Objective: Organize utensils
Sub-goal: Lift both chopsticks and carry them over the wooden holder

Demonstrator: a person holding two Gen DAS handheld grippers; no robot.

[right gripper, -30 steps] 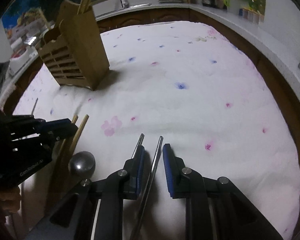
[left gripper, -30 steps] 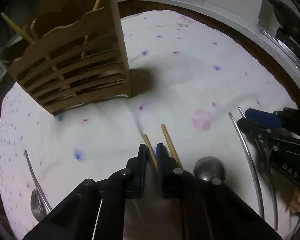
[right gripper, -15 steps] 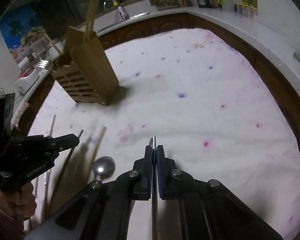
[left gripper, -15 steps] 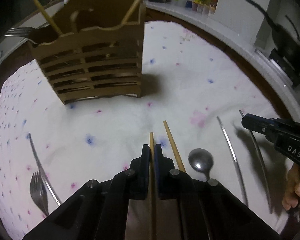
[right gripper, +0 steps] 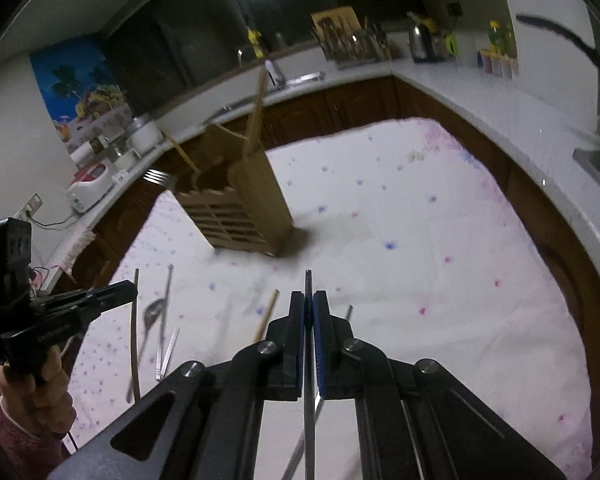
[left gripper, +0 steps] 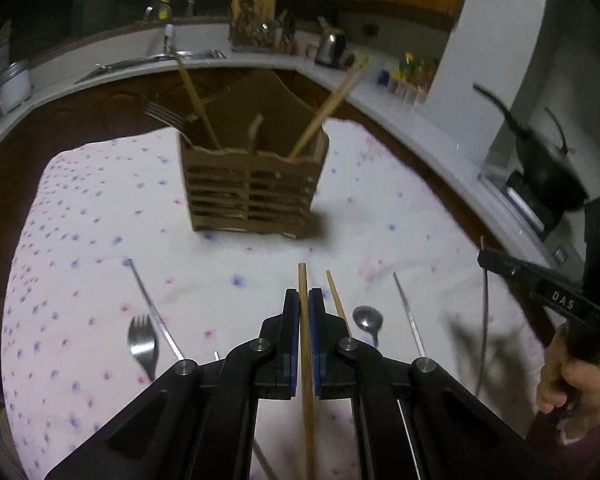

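Left fingers (left gripper: 304,300) clamp one wooden chopstick (left gripper: 305,344); right fingers (right gripper: 309,304) clamp one metal chopstick (right gripper: 309,344).

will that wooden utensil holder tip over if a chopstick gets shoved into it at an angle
Possibly. The wooden holder stands tall on a soft, rumpled cloth, so its footing looks unsteady. Its slatted walls suggest it is light for its size. The chopsticks and fork already lean out of the top, so a sideways push up there could probably rock it. Lowering straight down seems safer.
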